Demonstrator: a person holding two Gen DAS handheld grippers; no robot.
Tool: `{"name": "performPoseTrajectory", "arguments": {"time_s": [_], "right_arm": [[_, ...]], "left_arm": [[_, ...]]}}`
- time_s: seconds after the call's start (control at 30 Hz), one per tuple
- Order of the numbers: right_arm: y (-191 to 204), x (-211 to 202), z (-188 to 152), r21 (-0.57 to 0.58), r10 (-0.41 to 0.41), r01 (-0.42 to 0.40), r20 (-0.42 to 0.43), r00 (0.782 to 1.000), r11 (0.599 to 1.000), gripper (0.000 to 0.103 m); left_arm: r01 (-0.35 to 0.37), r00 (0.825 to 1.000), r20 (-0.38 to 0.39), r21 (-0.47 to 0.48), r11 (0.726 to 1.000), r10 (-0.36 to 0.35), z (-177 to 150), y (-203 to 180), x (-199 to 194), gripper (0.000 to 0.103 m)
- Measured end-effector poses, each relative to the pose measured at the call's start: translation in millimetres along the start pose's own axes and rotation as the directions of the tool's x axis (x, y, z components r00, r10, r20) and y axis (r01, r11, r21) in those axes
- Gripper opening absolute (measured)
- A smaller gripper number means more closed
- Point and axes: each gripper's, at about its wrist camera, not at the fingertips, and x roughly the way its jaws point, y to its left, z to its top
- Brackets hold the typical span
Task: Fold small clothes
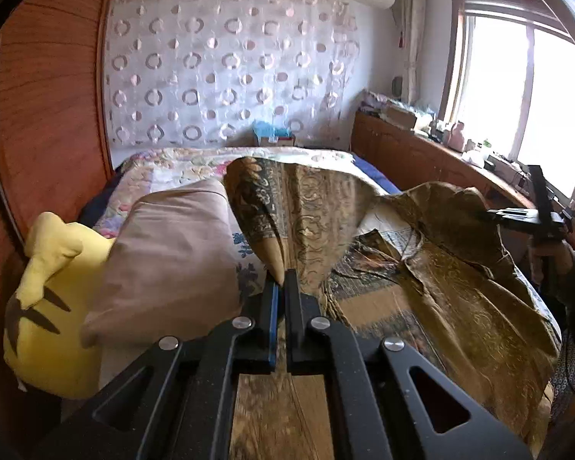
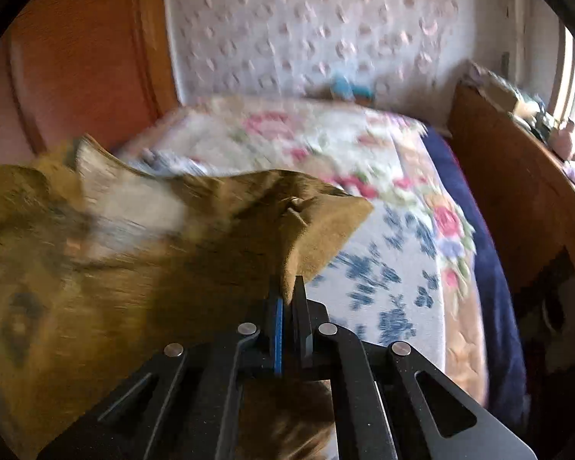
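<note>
The left gripper [image 1: 283, 280] and right gripper [image 2: 287, 287] each pinch an edge of the brown cloth [image 1: 441, 287], lifted above the bed [image 1: 195, 161]; no neat fold shows yet, so most of the folding looks still ahead

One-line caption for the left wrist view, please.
Left gripper shut on a gold patterned garment, lifting it over the floral bed; right gripper holds its far edge, beside a yellow plush.
</note>
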Motion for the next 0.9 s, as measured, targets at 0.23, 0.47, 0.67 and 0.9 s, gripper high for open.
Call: {"name": "performPoseTrajectory", "arguments": {"time_s": [0.23,0.47,0.67,0.9], "right_arm": [[23.6,-85.6,-39.3,-0.039,0.092,-0.086,0.161,0.983,0.996,0.003],[9.0,-123.3,-103.8,0.016,0.142,-0.146,0.165,0.976,0.989,0.003],[-7.1,-141.0,-144.9,0.039,0.132,-0.137,0.107,0.986,0.990,0.003],[-6.9,-168.1,-146.8,0.060,0.142,-0.144,0.036,0.989,0.988,0.003]], "left_arm": [[0.004,1.000,0.025,-0.026,1.000,-0.003,-27.2,1.8,-37.3,0.003],[-0.019,1.000,-0.001,-0.083,0.996,0.019,-68.8,12.7,-63.5,0.003],[-0.030,0.999,0.007,-0.108,0.994,0.031,-81.4,19.1,-88.0,0.003],[-0.035,0.999,0.003,-0.090,0.995,0.035,-79.1,13.3,-116.1,0.003]]}}
